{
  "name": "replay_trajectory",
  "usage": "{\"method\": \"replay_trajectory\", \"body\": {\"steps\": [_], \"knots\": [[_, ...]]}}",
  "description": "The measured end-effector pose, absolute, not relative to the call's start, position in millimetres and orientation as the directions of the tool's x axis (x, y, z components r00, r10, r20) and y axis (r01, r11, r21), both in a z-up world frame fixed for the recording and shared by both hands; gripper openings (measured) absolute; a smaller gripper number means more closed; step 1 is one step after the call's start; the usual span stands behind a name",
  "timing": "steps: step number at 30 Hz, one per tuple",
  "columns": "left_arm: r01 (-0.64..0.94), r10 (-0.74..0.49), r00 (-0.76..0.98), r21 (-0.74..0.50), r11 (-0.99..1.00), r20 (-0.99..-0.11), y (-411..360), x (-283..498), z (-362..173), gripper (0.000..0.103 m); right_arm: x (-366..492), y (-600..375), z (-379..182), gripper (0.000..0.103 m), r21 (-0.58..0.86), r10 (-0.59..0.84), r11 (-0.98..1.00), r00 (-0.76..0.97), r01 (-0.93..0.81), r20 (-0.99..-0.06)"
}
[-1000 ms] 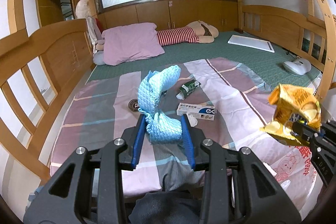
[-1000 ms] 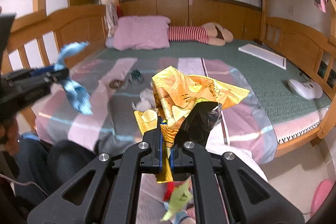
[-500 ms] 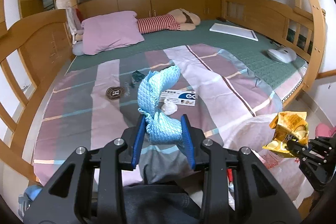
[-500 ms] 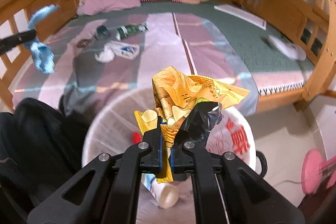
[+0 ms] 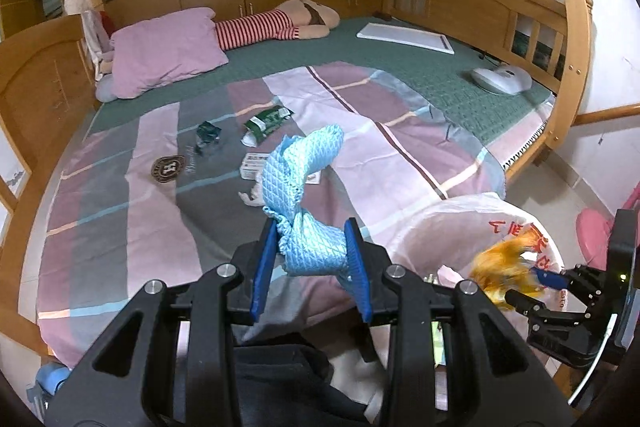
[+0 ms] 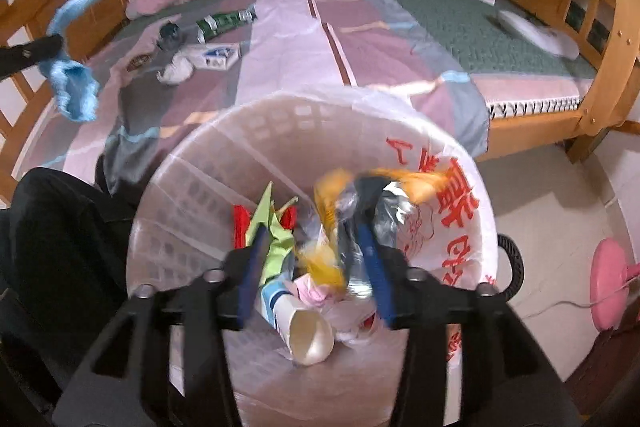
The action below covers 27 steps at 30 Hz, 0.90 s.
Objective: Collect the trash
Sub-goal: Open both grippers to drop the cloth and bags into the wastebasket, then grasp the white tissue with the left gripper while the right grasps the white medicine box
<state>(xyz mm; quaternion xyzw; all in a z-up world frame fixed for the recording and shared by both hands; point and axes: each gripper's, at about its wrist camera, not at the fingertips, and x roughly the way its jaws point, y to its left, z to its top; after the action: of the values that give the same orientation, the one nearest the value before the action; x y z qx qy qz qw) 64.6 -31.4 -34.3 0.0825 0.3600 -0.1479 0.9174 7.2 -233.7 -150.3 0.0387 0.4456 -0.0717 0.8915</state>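
My left gripper (image 5: 312,247) is shut on a blue quilted cloth (image 5: 304,187), held above the bed's near edge. My right gripper (image 6: 316,247) is open, pointing down into the white lined trash basket (image 6: 208,155). The yellow snack wrapper (image 6: 328,259) is blurred, loose between the fingers and falling into the basket. It also shows in the left wrist view (image 5: 500,267). On the bed lie a white box (image 6: 216,55), a crumpled tissue (image 6: 176,71), a green wrapper (image 6: 224,21) and a dark wrapper (image 6: 170,31).
The basket holds a paper cup (image 6: 308,331), green paper (image 6: 276,235) and red scraps. A pink pillow (image 5: 164,51), a striped doll (image 5: 276,23), a white board (image 5: 404,37) and a white device (image 5: 500,79) lie on the bed. A pink fan base (image 6: 616,287) stands on the floor.
My right gripper moved down over the basket, opened and let go of the yellow wrapper, which is dropping in. My left gripper still holds the blue cloth, pulled back slightly.
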Motion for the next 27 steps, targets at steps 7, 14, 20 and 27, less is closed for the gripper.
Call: {"method": "replay_trajectory", "body": {"steps": [7, 14, 20, 27], "knots": [[0.541, -0.385, 0.519, -0.055, 0.839, -0.763, -63, 77, -50, 0.035, -3, -232, -133, 0.059, 0.016, -0.070, 0.993, 0.678, 0.120, -0.732], [0.681, -0.510, 0.270, -0.212, 0.701, -0.817, -112, 87, -81, 0.038, -16, -243, -117, 0.061, 0.008, -0.108, 0.988, 0.728, 0.154, -0.677], [0.674, -0.496, 0.213, -0.241, 0.698, -0.842, -118, 97, -101, 0.089, -12, -255, -116, 0.065, 0.029, -0.112, 0.984, 0.732, 0.177, -0.672], [0.480, -0.335, 0.422, -0.107, 0.871, -0.843, -49, 164, -97, 0.091, 26, -246, -120, 0.065, 0.108, -0.028, 0.984, 0.722, 0.141, -0.691]]}}
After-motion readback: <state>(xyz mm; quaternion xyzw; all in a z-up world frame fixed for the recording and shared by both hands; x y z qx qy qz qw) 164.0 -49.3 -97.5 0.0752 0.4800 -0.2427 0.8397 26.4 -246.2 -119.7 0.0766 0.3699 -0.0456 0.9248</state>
